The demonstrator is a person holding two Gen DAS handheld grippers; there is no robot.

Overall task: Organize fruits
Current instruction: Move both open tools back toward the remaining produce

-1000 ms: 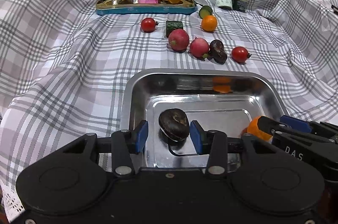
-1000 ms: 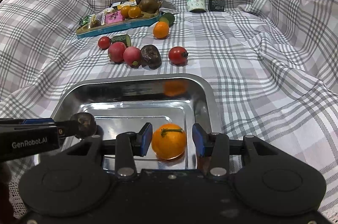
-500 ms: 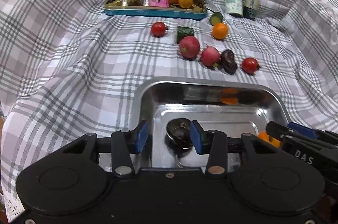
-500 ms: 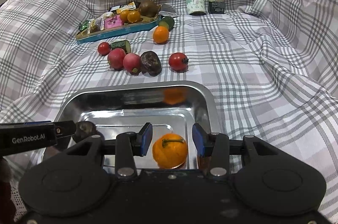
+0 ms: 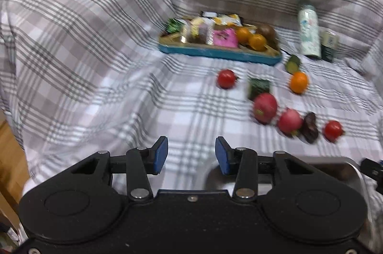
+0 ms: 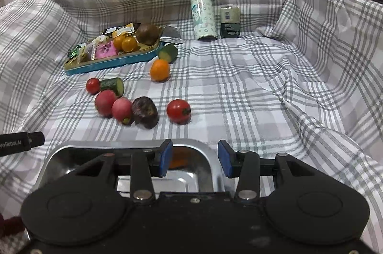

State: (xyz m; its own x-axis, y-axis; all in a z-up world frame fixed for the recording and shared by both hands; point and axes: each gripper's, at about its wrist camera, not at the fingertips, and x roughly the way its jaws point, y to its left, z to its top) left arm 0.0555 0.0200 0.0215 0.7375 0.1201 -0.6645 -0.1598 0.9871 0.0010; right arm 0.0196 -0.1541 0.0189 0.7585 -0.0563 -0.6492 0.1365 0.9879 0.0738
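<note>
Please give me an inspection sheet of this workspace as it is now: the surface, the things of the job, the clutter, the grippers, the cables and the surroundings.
Surface: plaid cloth, wrinkled.
Job's things: steel tray nearest the cameras; on the cloth two tomatoes, two radishes, a dark fruit, an orange fruit, two cucumber pieces.
Clutter: blue tray with snack packets and fruit; white bottle; small can.
Grippers: left gripper open, nothing between the pads; right gripper open, empty.
Cables: nothing seen.
Surroundings: wooden surface at the left edge.
</note>
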